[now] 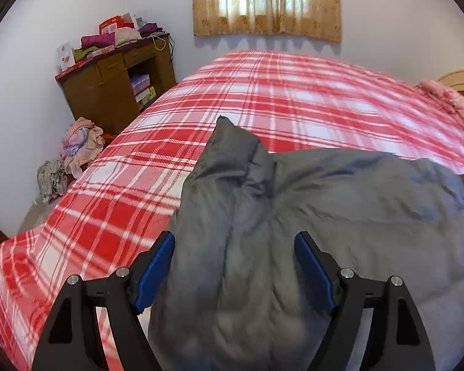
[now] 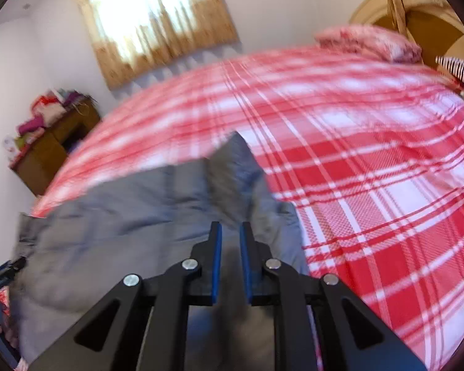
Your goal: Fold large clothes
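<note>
A large grey garment [image 1: 309,216] lies bunched on the near side of a bed with a red and white plaid cover [image 1: 263,92]. My left gripper [image 1: 233,241] is open, its blue pads spread wide over the garment's left part. In the right wrist view the grey garment [image 2: 133,216] fills the lower left. My right gripper [image 2: 231,228] has its blue pads close together with a narrow gap, and grey fabric lies between and under them. The left gripper [image 2: 3,275] shows at the far left edge of that view.
A brown wooden cabinet [image 1: 114,83] piled with clothes and boxes stands against the wall at the left. A heap of clothes [image 1: 74,151] lies on the floor beside the bed. A pink pillow [image 2: 371,41] and wooden headboard [image 2: 423,15] are at the right. A curtained window [image 1: 266,0] is behind.
</note>
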Tool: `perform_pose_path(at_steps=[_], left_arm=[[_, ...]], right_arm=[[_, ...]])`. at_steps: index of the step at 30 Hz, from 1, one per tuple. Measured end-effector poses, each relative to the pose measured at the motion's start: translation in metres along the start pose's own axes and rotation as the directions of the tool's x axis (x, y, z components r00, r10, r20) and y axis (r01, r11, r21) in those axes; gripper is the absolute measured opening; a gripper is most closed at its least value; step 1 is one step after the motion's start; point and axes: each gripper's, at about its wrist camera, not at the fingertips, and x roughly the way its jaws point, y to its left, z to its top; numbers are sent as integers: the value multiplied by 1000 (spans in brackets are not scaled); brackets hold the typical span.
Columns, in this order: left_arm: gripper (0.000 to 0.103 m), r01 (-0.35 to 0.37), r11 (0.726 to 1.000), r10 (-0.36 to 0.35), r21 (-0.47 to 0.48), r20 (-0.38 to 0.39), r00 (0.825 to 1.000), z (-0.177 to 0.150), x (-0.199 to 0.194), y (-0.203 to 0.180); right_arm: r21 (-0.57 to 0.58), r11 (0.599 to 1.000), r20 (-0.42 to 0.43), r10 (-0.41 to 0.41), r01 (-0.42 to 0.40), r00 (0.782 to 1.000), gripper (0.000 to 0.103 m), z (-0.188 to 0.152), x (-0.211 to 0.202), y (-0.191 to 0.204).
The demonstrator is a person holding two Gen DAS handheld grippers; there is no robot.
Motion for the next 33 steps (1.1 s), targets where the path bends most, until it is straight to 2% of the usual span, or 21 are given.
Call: perform_pose_path(at_steps=[4,7,10,13,15,17,22,23,24,25,28,31,33], left_arm=[[80,36,999,-35,-27,15,999,-12,-32,-5],[80,75,997,-74,-15,32,997,-22,-54,-14],[80,70,997,-70,13,41,997,-30,-69,-24],[80,60,998,-62,36,47,997,-39,-84,-32],[80,64,997,-65,33,35,997,-43,-87,-33],[80,63,997,-64,37,31,997,-46,-90,-35],[80,25,998,-27,63,34,999,-59,-95,-34],[80,36,998,-37,58,30,999,-63,-97,-31],[80,53,998,-55,40,30,998,-68,-100,-24],[80,63,998,-64,20,34,997,-72,-102,-18],[80,94,991,-92,-91,29,995,-91,-107,10],[80,121,969,-117,-217,31,993,-114,-111,38],[80,148,943,-143,-297,38,989,-130,-114,51]], right_arm=[[-61,998,14,35,-34,999,17,-18,-37,30],[-112,993,13,31,-30,999,17,-34,-52,49],[-139,988,0,64,-63,998,20,-47,-61,64],[-167,983,-4,79,-78,997,32,-60,-68,74],[-186,979,-8,86,-86,996,47,-67,-71,81],[-208,974,-11,89,-90,996,47,-74,-72,88],[-243,964,-40,104,-111,994,40,-83,-71,98],[-257,960,-37,104,-110,994,35,-85,-72,100],[-267,957,-38,105,-112,994,26,-87,-72,103],[-271,956,-41,108,-116,993,23,-90,-72,105],[-278,952,-54,114,-125,992,17,-98,-70,106],[-287,950,-57,115,-127,992,15,-102,-67,110],[-283,949,-60,126,-138,990,15,-101,-64,112]])
